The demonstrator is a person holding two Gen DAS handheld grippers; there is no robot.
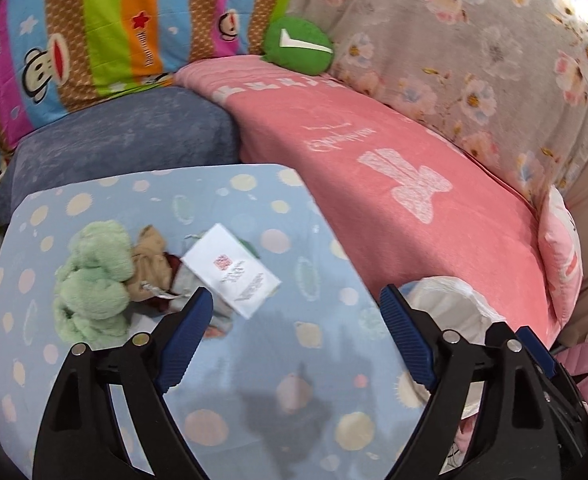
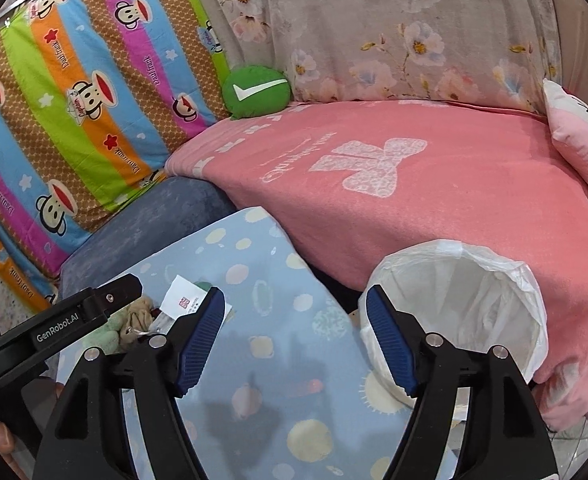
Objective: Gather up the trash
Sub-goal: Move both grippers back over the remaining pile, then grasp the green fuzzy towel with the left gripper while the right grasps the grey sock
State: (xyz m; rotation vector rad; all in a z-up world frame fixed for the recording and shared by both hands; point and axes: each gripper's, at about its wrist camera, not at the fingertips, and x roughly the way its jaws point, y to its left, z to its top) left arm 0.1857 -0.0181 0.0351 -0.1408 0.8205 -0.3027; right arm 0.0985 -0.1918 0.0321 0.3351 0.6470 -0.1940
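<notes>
Lying on the spotted blue counter (image 1: 254, 200) are one white paper packet (image 1: 232, 270), one green plush toy (image 1: 94, 280) and one tan cloth bundle (image 1: 150, 264). Two tongs, left tongs (image 1: 295, 336) and right tongs (image 2: 294, 336), stand released and hold nothing. One white-lined bin (image 2: 465, 300) sits beside the counter, against the pink blanket (image 2: 413, 184).

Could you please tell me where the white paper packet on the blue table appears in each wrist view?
Left wrist: white paper packet lies left of centre on the table, just above the left fingertip.
Right wrist: it sits low on the left, partly hidden behind the left finger.
Shared landmark: green check-mark cushion at the back.
</notes>
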